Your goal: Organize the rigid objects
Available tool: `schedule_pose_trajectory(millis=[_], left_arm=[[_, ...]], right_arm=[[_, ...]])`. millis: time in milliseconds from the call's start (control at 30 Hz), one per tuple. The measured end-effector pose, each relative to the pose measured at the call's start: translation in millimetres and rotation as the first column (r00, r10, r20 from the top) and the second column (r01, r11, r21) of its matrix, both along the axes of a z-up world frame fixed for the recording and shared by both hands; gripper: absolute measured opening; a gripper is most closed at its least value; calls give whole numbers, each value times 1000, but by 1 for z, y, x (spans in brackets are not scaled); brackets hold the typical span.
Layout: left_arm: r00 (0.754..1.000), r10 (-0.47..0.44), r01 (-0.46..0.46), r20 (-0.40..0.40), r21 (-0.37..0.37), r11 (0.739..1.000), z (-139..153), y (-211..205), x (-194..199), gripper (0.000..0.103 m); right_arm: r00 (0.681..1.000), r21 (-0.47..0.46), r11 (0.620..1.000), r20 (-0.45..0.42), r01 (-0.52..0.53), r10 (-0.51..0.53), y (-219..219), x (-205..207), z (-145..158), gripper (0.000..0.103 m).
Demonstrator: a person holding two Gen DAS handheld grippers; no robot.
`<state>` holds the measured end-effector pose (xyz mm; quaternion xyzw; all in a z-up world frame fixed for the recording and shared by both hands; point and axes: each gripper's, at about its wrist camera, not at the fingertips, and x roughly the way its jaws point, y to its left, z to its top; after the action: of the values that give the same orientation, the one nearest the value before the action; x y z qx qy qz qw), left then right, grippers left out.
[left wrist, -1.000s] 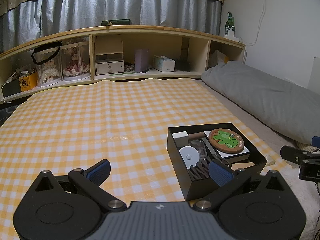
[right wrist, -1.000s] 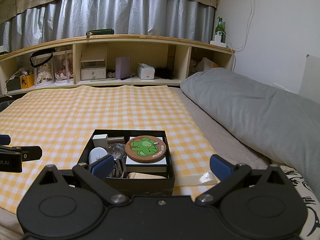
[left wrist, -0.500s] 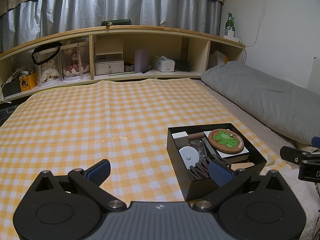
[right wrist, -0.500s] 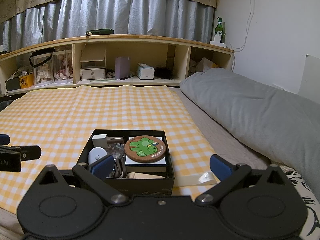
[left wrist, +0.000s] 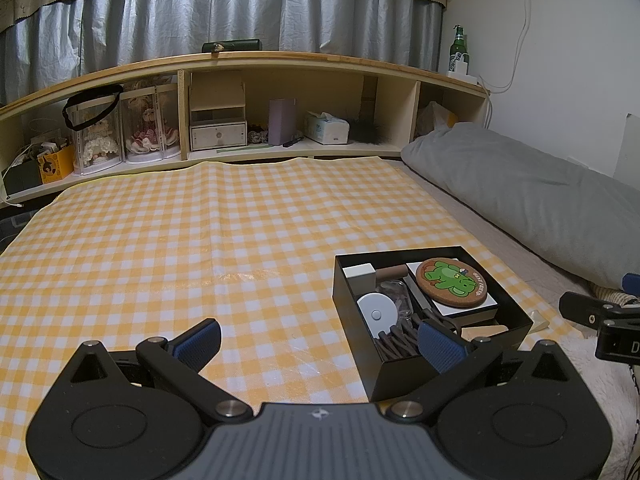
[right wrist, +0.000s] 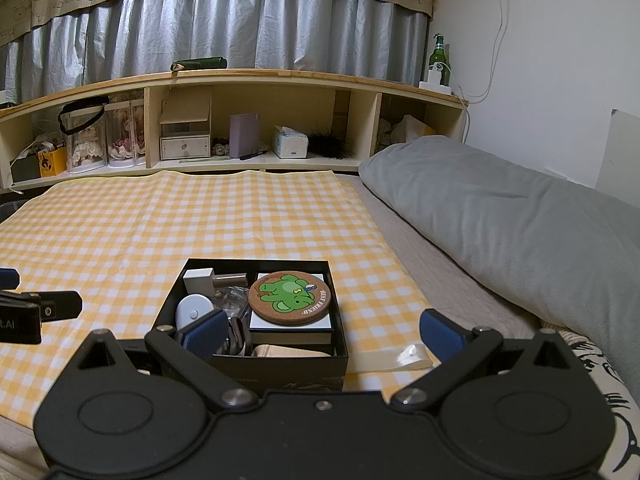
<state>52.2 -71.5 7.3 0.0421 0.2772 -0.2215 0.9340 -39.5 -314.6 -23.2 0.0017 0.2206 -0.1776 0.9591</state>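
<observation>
Both my tools hang over the bed, and neither carries anything: my left gripper (left wrist: pixel 318 344) has its jaws spread wide over bare checked cloth (left wrist: pixel 200 240), and my right gripper (right wrist: pixel 320 330) is just as wide open, blue pads well apart. The black box (right wrist: pixel 280 366) sits at twelve o'clock from my right tool, close in; from my left it lies at about two o'clock, its near corner just behind my right-hand pad. Inside, I count one round cork coaster (right wrist: pixel 291 298) with a green cartoon figure, lying flat on top of one white-lidded box (right wrist: pixel 291 325). At ten o'clock from the coaster there is one white block (right wrist: pixel 198 280), one brown cylinder (right wrist: pixel 229 280) beside it, and one white round puck (right wrist: pixel 194 312) nearer me. A bundle of dark sticks (left wrist: pixel 396 344) fills the near end; I cannot count them, nor make out the clear item in the middle. One pale strip (right wrist: pixel 390 358) lies on the cloth at four o'clock from the box. I judge the coaster light, stiff and grippy, best pinched across its rim. The puck looks smooth and may slip, so I would take it by its edges. The box itself seems rigid card, heavy with its load; one wall is my handhold.
</observation>
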Motion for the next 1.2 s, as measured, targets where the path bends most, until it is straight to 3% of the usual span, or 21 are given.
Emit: schedule_pose_trajectory(millis=[1200], left_arm=[[1000,4,-4,-1,2,1000,2,-2,-2,103]], right_arm=[[1000,-1,1000,-1,1,-1,0,0,0,103]])
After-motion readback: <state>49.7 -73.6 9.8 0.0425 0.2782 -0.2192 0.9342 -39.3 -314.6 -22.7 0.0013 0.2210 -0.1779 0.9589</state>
